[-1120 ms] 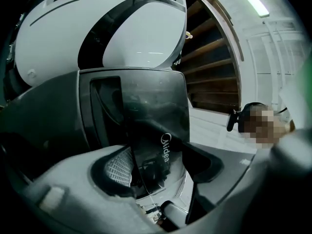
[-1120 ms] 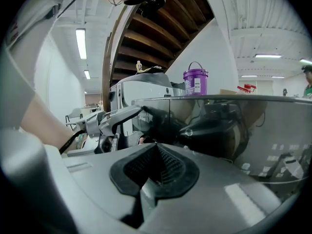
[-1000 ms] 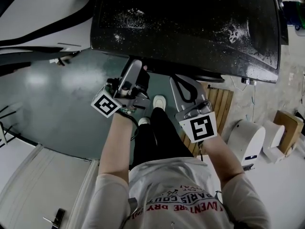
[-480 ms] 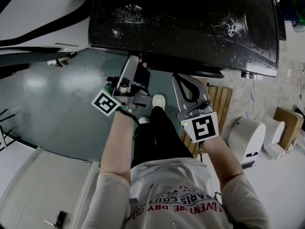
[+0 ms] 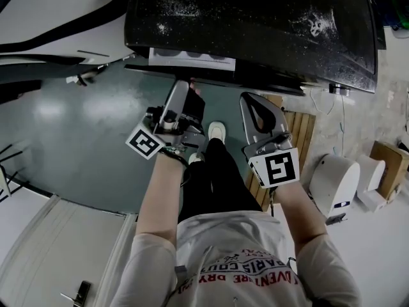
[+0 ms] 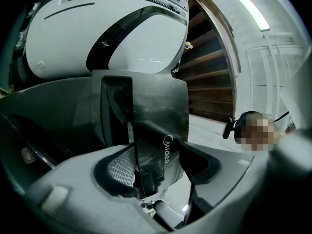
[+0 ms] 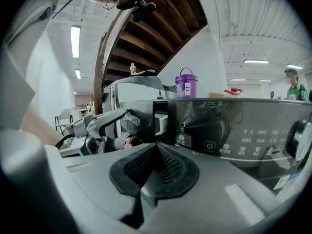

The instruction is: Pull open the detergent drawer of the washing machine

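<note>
Washing machine: the washing machine (image 5: 255,24) has a dark top and lies across the upper part of the head view, with white specks scattered over its lid
Detergent drawer: the detergent drawer (image 5: 192,58) is partly pulled out at the machine's front left, and a strip of its white tray shows past the lid edge
Left gripper: the left gripper (image 5: 186,89) reaches up to the drawer, rolled onto its side; its jaws stand wide and have just been closing
Left grip: the drawer's glossy front panel (image 6: 158,108), marked Midea, fills the gap between the jaws; both pads appear to bear on it, so this gripper has hold of the drawer front
Right gripper: the right gripper (image 7: 156,147) has its jaws fully together, ribbed pads meeting, nothing between them; it is held clear of the machine, facing the control panel (image 7: 243,126)
Control panel: the power button (image 7: 209,145) sits just right of the drawer opening, and a dial (image 7: 298,138) is at the far right
Marker cubes: the left cube (image 5: 145,142) and right cube (image 5: 276,169) are both near the person's wrists
Purple tub: the purple tub (image 7: 186,86) is upright above the lid line; whether it stands on the machine cannot be told
Person: one shoe (image 5: 216,133) is on the green floor (image 5: 77,120), between the two grippers
Surroundings: wooden slats (image 5: 297,136) lie right of the person's legs, below the machine's front
</note>
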Available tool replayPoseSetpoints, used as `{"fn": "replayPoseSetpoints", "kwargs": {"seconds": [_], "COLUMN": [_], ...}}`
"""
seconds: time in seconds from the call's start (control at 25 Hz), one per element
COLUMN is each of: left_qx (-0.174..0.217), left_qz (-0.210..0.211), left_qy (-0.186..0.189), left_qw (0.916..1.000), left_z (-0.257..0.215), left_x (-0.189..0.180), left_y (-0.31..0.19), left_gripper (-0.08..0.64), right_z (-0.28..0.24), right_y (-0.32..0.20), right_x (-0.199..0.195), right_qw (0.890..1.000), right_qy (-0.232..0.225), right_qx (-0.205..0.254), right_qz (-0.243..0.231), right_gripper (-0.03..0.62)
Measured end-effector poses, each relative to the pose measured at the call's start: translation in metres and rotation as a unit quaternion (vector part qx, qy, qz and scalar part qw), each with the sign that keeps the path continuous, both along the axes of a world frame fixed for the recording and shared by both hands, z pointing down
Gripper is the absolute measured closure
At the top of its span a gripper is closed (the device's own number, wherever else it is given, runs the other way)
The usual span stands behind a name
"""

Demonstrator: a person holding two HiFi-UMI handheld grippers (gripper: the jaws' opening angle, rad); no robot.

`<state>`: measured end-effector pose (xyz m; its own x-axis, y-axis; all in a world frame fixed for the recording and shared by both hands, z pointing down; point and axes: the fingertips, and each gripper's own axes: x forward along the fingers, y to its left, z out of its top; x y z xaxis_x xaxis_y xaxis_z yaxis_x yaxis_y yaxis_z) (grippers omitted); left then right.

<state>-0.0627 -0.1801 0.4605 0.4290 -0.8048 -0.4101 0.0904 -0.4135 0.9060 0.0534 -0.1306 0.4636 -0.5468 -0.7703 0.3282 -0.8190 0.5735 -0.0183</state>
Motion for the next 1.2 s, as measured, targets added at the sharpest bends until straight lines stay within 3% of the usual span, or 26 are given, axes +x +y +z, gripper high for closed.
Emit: {"fn": "replayPoseSetpoints", "kwargs": {"seconds": [1.2], "left_qx": [0.013], "left_qz": [0.024], "left_qy": [-0.006], "left_qw": [0.9996], "left_z": [0.003], "left_x": [-0.011], "left_y": [0.098], "left_gripper": [0.287], "right_z": [0.006], "right_y": [0.09], "right_x": [-0.018], "right_qw": [0.999], "right_qy": [0.022], "right_qx": [0.01], "right_qz": [0.033], "right_gripper": [0.592]}}
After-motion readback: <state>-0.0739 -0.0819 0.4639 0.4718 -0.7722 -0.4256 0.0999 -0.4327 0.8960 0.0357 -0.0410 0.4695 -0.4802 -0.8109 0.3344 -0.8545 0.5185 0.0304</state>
